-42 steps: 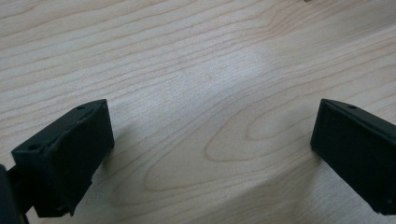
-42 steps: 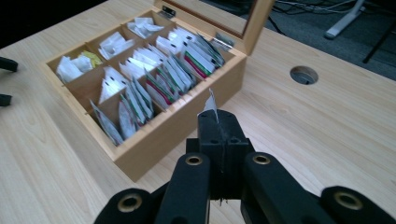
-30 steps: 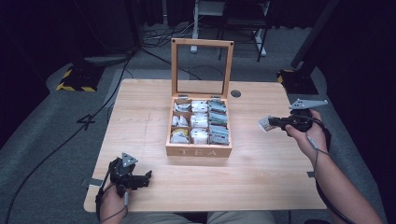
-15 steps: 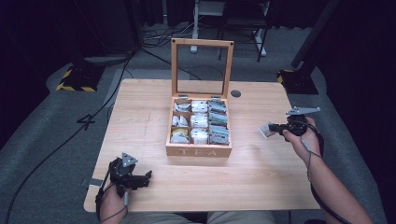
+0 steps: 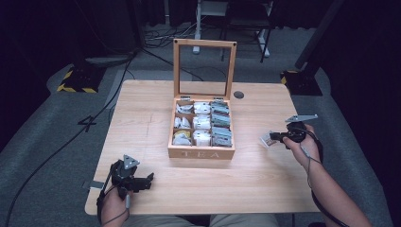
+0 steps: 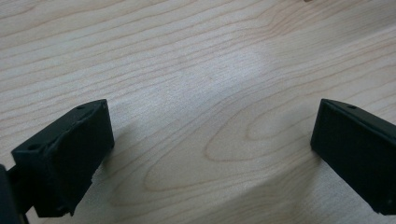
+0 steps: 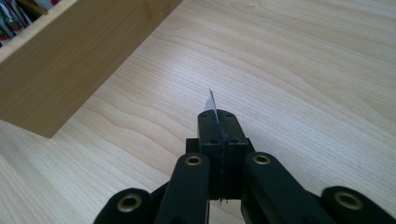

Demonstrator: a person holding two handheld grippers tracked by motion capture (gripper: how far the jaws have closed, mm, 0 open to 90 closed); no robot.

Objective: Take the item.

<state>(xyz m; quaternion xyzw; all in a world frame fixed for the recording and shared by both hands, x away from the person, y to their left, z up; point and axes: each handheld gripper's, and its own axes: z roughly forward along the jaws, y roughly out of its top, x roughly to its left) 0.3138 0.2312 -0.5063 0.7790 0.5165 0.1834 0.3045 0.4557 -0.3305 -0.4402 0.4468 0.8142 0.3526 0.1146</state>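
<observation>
1. One light wooden worktop (image 5: pixel 151 118) carries everything, and it looks the same as a second ago.
2. Centred on it stands the wooden tea box (image 5: pixel 202 152), lid upright, its compartments packed with sachets; the box has not shifted since the earlier frames.
3. At the right, the person's right hand (image 5: pixel 302 144) sits lower and nearer the worktop than a second ago, when it was held higher, beside the far end of the box.
4. The right claw (image 7: pixel 217 115) is clenched on a tea sachet (image 5: pixel 266 139): in the right gripper view a thin white edge pokes up between the tightly closed jaws, just above the wood.
5. That sachet now hangs just over the worktop, to the right of the box and apart from it, about level with its front half.
6. At the near left corner, the left claw (image 6: pixel 210 140) is unchanged, released, jaws wide apart over bare wood with nothing between them.
</observation>
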